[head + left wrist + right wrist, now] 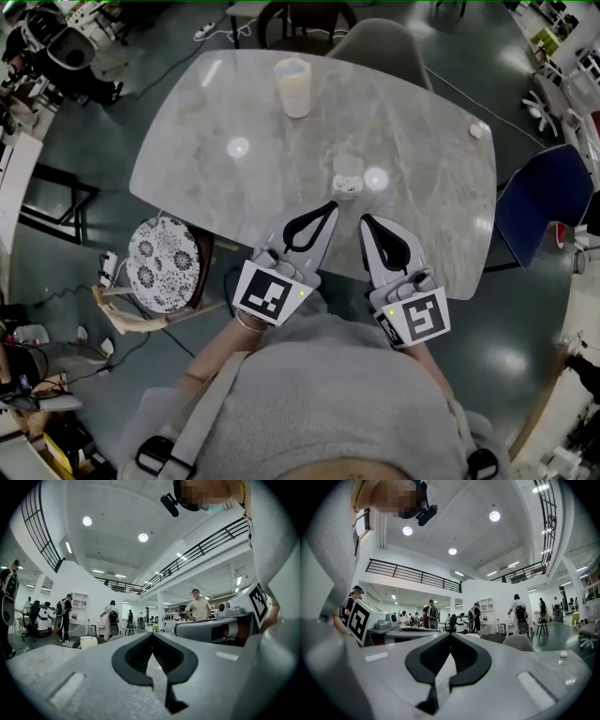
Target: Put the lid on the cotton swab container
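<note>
Approach step, by judgement: nothing picked up yet. Left claw [328, 206] pressed together and empty. Right claw [367, 221] likewise pressed together, nothing between the jaws. Both held level over the near edge of the tabletop [187, 159], side by side, pointing away from the body.

Just ahead of the claw tips, a little nearer the right one: small pale box [347, 178], resting on the tabletop, touched by neither claw. Probably the swab container or its lid, but too small in the head view to tell which, or whether already lidded. Far ahead of the left claw, well apart from the box: tall cup [293, 86], upright near the far edge.

Next move, as judged: spread one claw before reaching, find the lid, pinch it by the rim, steady the container with the other claw, then set the lid square on top.

Room for moving: bare tabletop all round the box, so free approach from either side. Near edge right under the claws, box well in from it, so little risk of a shove over. Small white bit [478, 129] far off to the right by the edge, out of the way. Stool [164, 262] down to the left of the left claw, below tabletop level.
</note>
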`<state>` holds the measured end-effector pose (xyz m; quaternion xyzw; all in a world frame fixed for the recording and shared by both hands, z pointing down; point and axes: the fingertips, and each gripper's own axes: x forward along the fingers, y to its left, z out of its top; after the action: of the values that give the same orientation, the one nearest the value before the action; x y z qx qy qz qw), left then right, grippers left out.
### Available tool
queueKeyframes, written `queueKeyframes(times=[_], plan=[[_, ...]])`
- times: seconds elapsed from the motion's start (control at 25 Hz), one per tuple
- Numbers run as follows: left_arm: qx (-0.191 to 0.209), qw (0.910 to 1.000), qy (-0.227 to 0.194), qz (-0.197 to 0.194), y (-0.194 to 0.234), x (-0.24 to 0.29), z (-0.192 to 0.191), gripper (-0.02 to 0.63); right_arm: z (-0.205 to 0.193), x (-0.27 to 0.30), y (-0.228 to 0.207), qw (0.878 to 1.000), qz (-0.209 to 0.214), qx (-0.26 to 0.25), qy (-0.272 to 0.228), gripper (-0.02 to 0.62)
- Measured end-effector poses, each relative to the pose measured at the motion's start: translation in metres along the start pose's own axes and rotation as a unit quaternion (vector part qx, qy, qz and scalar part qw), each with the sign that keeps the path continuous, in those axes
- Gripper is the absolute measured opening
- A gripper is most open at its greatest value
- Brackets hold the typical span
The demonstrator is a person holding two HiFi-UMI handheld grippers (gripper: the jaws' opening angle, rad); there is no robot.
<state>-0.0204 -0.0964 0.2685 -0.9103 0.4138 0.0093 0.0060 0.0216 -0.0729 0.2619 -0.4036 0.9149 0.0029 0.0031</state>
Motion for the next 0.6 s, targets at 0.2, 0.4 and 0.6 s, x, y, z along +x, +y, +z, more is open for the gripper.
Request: queueKeyframes(times=[0.2, 0.4, 0.6], plan=[[-0.001, 1.0000, 0.004, -0.007, 0.015, 0.014, -0.001, -0.003, -0.001, 0.019, -0.013, 1.000, -0.006, 0.000, 0.001, 0.002], [0.000, 0.9999, 0.007, -0.015, 0.025, 0.026, -0.005, -0.002, -0.005, 0.031, -0.028, 1.000, -0.017, 0.000, 0.004, 0.002], [-0.001, 0.9998, 0.007, -0.018, 0.032, 0.035, -0.007, -0.002, -0.007, 0.039, -0.044, 1.000, -0.028, -0.002, 0.007, 0.002]])
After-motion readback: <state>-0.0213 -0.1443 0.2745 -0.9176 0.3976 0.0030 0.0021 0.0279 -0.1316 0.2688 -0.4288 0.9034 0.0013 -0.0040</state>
